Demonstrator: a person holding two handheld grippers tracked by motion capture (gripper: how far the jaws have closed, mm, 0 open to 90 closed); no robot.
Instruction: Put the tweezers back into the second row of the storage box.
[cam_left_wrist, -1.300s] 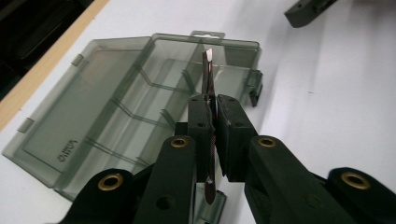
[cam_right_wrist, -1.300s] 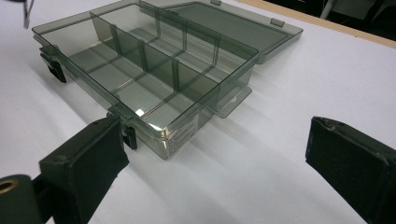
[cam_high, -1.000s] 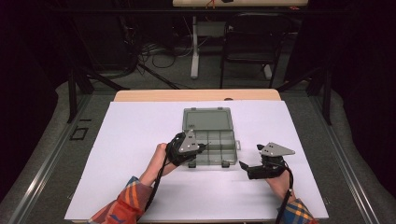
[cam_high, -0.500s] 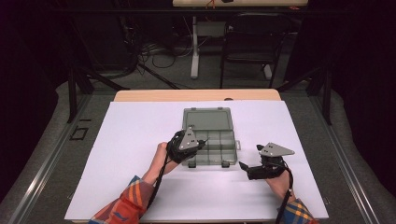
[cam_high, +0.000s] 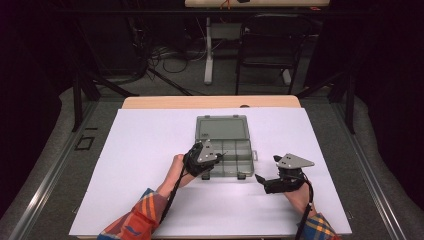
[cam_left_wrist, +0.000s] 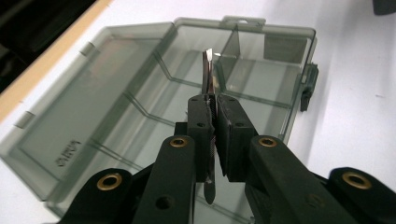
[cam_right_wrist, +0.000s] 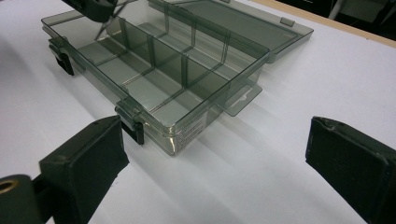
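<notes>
A: Largest item?
B: White table sheet (cam_high: 150, 150), smooth, matte, rect., over a wood-edged top.

A: Next?
B: Organizer box (cam_high: 223, 145), smoky grey transparent plastic, mid-sheet. Lid (cam_left_wrist: 88, 93) lies open flat behind the tray; thin dividers split the tray into rect. compartments; dark latches (cam_right_wrist: 132, 125) on the front wall, hang tab at one end. Compartments seen from the right gripper view look bare.

A: Grippers?
B: Left gripper (cam_high: 212, 161), black w/ grey 3-cornered plate, sits over the box's front-left part, jaws pinched tight on a thin flat metal blade (cam_left_wrist: 207, 74), shiny, narrow, tip squared. The blade's tip is above a tray compartment; contact w/ floor can't be told. Right gripper (cam_high: 261, 180) rests apart, right of the box, jaws spread wide, nothing between.
</notes>
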